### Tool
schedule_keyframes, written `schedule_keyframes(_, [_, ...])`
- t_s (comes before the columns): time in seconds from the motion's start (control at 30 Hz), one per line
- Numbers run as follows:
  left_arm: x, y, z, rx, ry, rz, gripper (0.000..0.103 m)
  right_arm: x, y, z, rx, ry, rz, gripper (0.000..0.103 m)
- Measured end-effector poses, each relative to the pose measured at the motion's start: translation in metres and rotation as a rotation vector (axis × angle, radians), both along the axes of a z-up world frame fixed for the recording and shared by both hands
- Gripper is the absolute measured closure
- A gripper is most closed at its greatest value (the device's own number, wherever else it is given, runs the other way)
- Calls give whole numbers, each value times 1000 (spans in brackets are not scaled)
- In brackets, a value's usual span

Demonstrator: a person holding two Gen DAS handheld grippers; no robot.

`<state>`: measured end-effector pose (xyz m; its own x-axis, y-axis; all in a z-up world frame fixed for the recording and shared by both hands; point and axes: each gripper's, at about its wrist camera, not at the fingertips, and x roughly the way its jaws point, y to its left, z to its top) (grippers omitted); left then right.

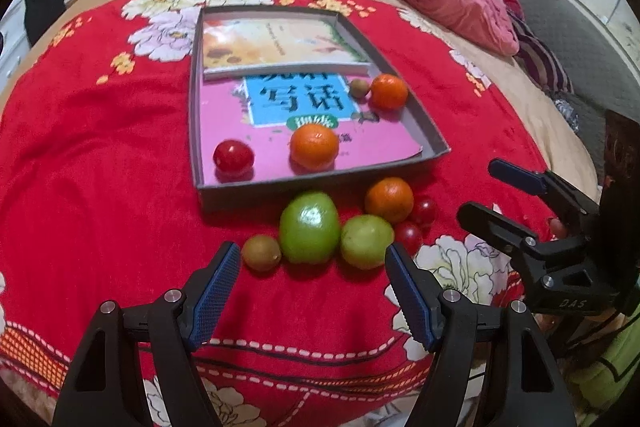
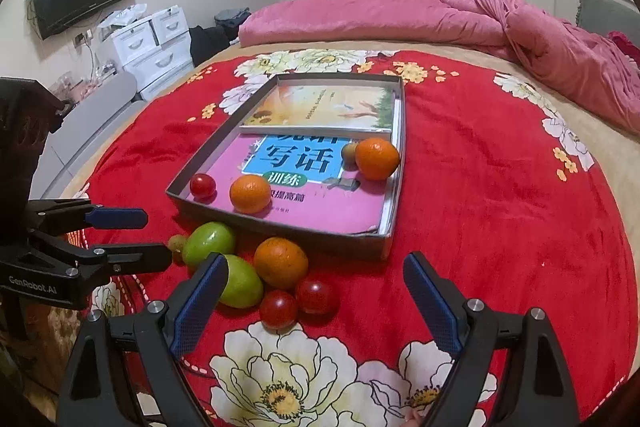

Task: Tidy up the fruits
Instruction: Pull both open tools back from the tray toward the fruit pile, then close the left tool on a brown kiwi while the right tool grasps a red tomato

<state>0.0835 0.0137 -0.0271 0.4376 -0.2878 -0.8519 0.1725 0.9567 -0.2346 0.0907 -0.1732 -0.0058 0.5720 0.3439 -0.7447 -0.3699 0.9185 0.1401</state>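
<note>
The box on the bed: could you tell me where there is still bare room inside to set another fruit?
Inside the box, the pink book is bare between the tomato and upper book. The right side is crowded by two oranges.

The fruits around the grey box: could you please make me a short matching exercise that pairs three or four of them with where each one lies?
Things:
1. large green fruit
2. small brown fruit
3. red cherry tomato
4. orange

Places:
A. inside the grey box, near left corner
B. on the red blanket, touching the box's front wall
C. inside the box, beside an orange at the right wall
D. on the blanket, next to two cherry tomatoes

Pairs: 1-B, 2-C, 3-A, 4-D
</note>
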Motion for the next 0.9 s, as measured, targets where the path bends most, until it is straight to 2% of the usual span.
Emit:
schedule_keyframes(0.3, [-3, 10, -6, 9, 29, 28, 27, -3, 5, -8, -19, 36, 15, 14])
schedule_keyframes(0.53, [1, 17, -13, 106, 37, 33, 27, -3, 5, -10, -21, 47, 12, 14])
schedule_keyframes(0.73, [4, 22, -24, 137, 69, 20, 27, -1, 2, -11, -15, 60, -4, 14])
schedule_keyframes(0.9, [6, 24, -27, 132, 62, 18, 37, 2, -2, -16, -30, 83, -25, 14])
